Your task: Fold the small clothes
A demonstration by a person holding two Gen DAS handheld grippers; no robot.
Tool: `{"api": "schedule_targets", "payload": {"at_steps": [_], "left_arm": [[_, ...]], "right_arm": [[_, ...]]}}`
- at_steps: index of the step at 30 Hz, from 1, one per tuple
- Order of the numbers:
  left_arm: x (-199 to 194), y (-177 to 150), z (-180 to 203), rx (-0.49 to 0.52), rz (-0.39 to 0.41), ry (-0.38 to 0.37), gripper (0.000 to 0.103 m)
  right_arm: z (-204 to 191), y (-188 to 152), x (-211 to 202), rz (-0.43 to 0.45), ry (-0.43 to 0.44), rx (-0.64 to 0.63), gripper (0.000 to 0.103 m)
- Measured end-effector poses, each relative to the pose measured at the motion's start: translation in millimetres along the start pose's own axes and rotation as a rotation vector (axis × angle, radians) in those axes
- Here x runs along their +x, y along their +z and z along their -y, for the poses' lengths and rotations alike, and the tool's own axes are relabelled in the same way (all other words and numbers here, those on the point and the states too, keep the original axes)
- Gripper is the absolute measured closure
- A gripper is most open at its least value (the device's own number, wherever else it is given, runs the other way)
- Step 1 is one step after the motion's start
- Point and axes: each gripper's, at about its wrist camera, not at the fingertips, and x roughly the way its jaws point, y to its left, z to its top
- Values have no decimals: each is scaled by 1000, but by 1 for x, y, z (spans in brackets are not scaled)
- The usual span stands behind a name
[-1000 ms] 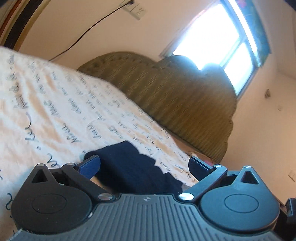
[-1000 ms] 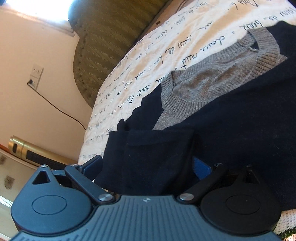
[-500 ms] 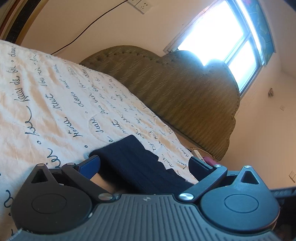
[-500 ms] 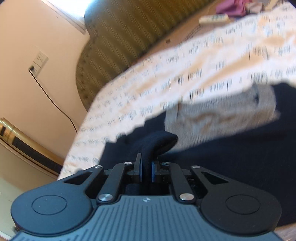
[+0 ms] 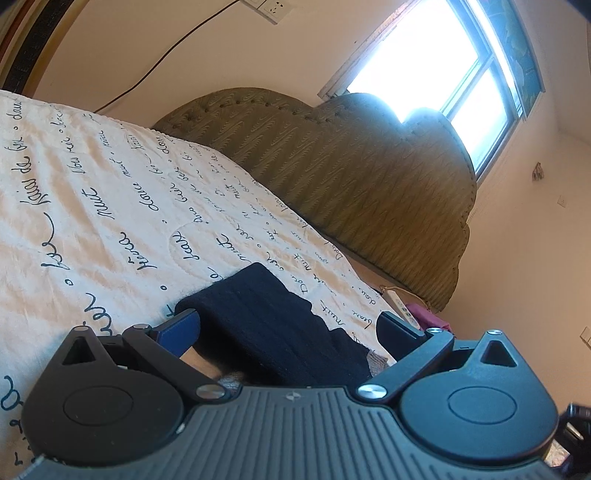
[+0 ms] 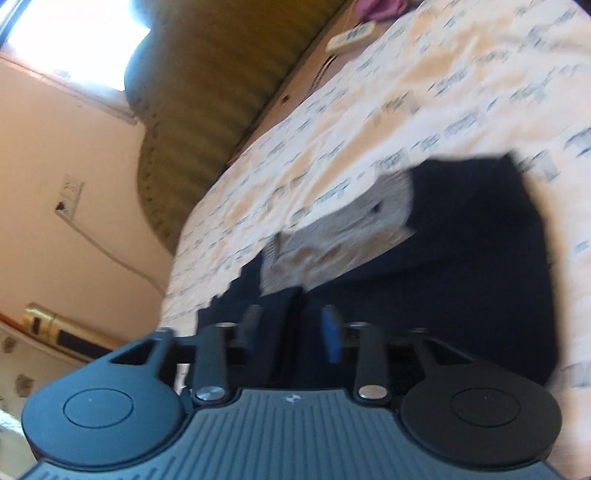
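Note:
A navy sweater (image 6: pixel 461 277) with a grey ribbed collar (image 6: pixel 351 229) lies on the cream bedspread (image 6: pixel 424 92) with script print. The right wrist view is blurred. My right gripper (image 6: pixel 291 328) sits low over the sweater's near edge with its jaws opening. A fold of dark fabric stands between the fingers, and the pads do not press on it. In the left wrist view a navy sleeve (image 5: pixel 266 314) lies flat on the bedspread (image 5: pixel 92 221) between the wide-apart fingers of my left gripper (image 5: pixel 290 326), which is open and not touching it.
An olive padded headboard (image 5: pixel 351 177) stands behind the bed under a bright window (image 5: pixel 424 62). A white remote (image 6: pixel 351 37) and pink cloth (image 6: pixel 380 9) lie by the headboard. A wall socket (image 6: pixel 70 192) with a cable hangs to the left.
My right gripper shut on the dark sleeve, carried it across over the sweater's body, and its jaws have now parted again. The left gripper has stayed put and open.

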Motion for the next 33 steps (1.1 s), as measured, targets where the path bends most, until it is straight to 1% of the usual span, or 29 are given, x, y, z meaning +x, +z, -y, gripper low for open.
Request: {"api": "schedule_targets", "payload": {"at_steps": [1, 5, 7, 8, 9, 10, 12, 14, 15, 17, 18, 19, 20, 21, 23, 26, 28, 30, 31, 33], "left_arm": [[0, 0, 0, 4, 0, -2, 0], [1, -1, 2, 15, 1, -7, 0], [2, -1, 2, 15, -3, -8, 0], [3, -1, 1, 14, -7, -9, 0], [3, -1, 1, 12, -10, -10, 0], [4, -1, 1, 11, -13, -10, 0], [5, -1, 0, 6, -16, -8, 0], [6, -1, -1, 0, -19, -8, 1], [6, -1, -1, -2, -22, -8, 0], [7, -1, -1, -3, -27, -7, 0], [7, -1, -1, -3, -26, -7, 0], [6, -1, -1, -3, -25, -6, 0], [6, -1, -1, -3, -24, -5, 0], [6, -1, -1, -4, -23, -4, 0], [6, -1, -2, -5, -25, -5, 0], [6, -1, -2, -5, -24, -6, 0], [5, -1, -2, -4, -24, -6, 0], [6, -1, -2, -5, -27, -6, 0], [6, -1, -2, -7, -28, -6, 0], [6, -1, -3, -9, -32, -5, 0]], "right_arm": [[-1, -4, 12, -15, 23, 12, 34], [-4, -12, 55, -65, 38, 45, 33], [-8, -14, 67, -90, 73, 43, 33], [-11, -15, 73, -99, 62, 35, 34], [-12, -17, 78, -108, 44, 30, 34], [-13, -18, 83, -114, 43, 32, 34], [-15, -24, 89, -139, 74, 39, 34], [-21, -32, 96, -193, 116, 29, 34], [-26, -36, 98, -201, 113, 8, 33], [-30, -36, 99, -186, 88, -12, 33], [-28, -34, 99, -177, 88, 6, 36], [-26, -32, 98, -160, 78, 23, 56], [-25, -30, 97, -147, 50, 18, 77], [-26, -30, 97, -145, 21, -3, 96], [-31, -31, 91, -117, -11, -82, 97], [-44, -27, 76, -79, 14, -156, 97], [-51, -17, 58, -45, 31, -191, 97], [-57, -7, 36, -10, 27, -229, 97], [-58, -2, 27, -1, 20, -240, 97], [-49, 6, 8, 12, -38, -253, 97]]}}
